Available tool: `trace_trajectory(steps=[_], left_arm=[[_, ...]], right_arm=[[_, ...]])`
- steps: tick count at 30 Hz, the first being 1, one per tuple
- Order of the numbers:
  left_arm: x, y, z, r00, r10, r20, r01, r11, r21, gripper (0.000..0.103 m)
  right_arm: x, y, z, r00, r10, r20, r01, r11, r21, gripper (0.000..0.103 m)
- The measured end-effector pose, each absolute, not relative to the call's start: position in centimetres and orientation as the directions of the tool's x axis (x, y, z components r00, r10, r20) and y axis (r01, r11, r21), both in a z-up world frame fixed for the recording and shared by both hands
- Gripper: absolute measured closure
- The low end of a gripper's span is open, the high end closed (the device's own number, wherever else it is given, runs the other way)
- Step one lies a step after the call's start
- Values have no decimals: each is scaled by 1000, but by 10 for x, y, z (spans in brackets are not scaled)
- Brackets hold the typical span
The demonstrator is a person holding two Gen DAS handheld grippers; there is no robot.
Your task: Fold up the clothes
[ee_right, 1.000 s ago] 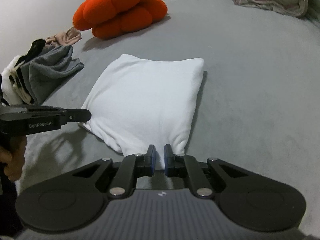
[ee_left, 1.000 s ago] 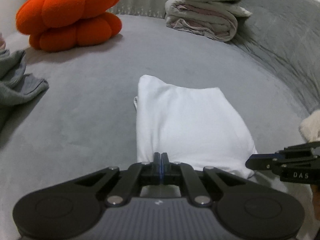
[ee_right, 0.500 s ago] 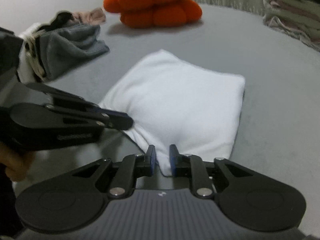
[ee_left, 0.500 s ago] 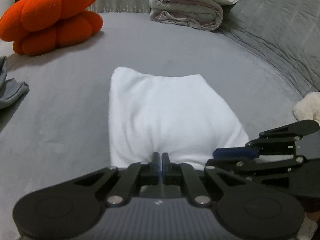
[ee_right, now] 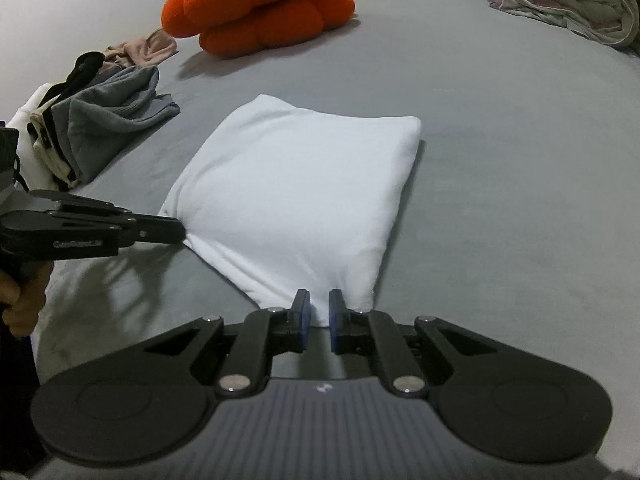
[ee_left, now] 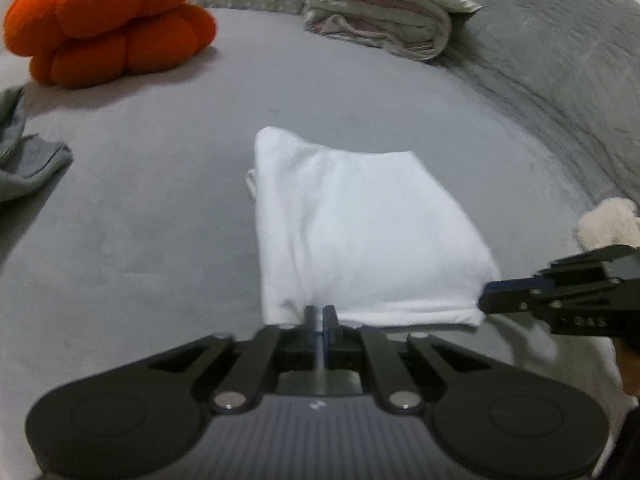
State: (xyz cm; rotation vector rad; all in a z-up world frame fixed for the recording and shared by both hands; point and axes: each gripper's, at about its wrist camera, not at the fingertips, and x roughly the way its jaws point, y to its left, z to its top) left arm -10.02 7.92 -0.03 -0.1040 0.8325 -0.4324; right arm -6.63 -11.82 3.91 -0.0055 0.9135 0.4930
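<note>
Left wrist view, left gripper (ee_left: pixel 319 316) opening, right gripper (ee_right: pixel 319 312) closing, both on white garment (ee_left: pixel 360 236) edge

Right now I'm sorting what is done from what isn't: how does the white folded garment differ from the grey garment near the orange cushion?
The white folded garment lies flat as a neat rectangle; the grey garment is bunched and creased. The white one sits alone mid-bed; the grey one rests against a heap of other clothes. Both lie on the grey bed sheet.
</note>
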Motion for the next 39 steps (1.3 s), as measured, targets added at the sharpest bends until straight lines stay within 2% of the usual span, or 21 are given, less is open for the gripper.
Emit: trace_trajectory(steps=[1,2,3,4,6,10,11,12,13,14,19,21,25,33,37,39], left_arm=[[-102,83,6,601,-438,-668,344,897,-279,93],[-104,87,12,612,-463,-641,354,885,-301,90],[-105,92,17,626,-477,-617,354,879,-321,82],[-105,97,21,641,-483,-597,344,876,-339,69],[-103,103,22,666,-473,-577,314,879,-358,60],[-90,104,13,669,-423,-611,245,902,-356,59],[-87,105,12,668,-421,-613,230,901,-368,58],[-84,106,10,666,-423,-614,217,898,-384,53],[-81,107,8,664,-427,-614,204,893,-401,46],[-77,108,7,660,-433,-614,194,888,-417,43],[-61,108,-5,629,-466,-622,150,858,-492,42],[-55,109,-10,618,-475,-626,127,846,-517,43],[-51,120,-11,636,-480,-604,73,817,-573,43],[-51,144,-10,657,-477,-584,5,777,-630,42],[-53,156,-12,670,-464,-579,-25,766,-642,42],[-52,162,-15,677,-464,-571,-43,750,-660,42]], right_arm=[[-67,-119,42,514,411,-753,-416,887,200,93],[-68,-120,45,520,415,-746,-420,885,199,87],[-69,-122,48,532,417,-737,-417,886,201,84],[-70,-126,52,546,420,-725,-410,889,207,82],[-70,-133,57,574,420,-703,-389,895,217,81],[-60,-143,55,609,361,-706,-300,929,217,80],[-58,-146,55,613,365,-701,-283,929,237,75],[-55,-149,55,616,370,-695,-267,929,258,70],[-53,-151,55,620,374,-689,-250,927,278,52],[-51,-154,55,624,378,-683,-234,925,299,41],[-42,-167,53,627,429,-650,-170,890,423,40],[-41,-167,53,627,419,-657,-157,894,420,40],[-50,-152,64,691,319,-648,-193,946,261,40],[-87,-77,66,678,408,-612,-448,889,95,40],[-95,-42,58,695,380,-611,-479,878,2,40],[-95,-31,55,707,373,-601,-467,884,0,40]])
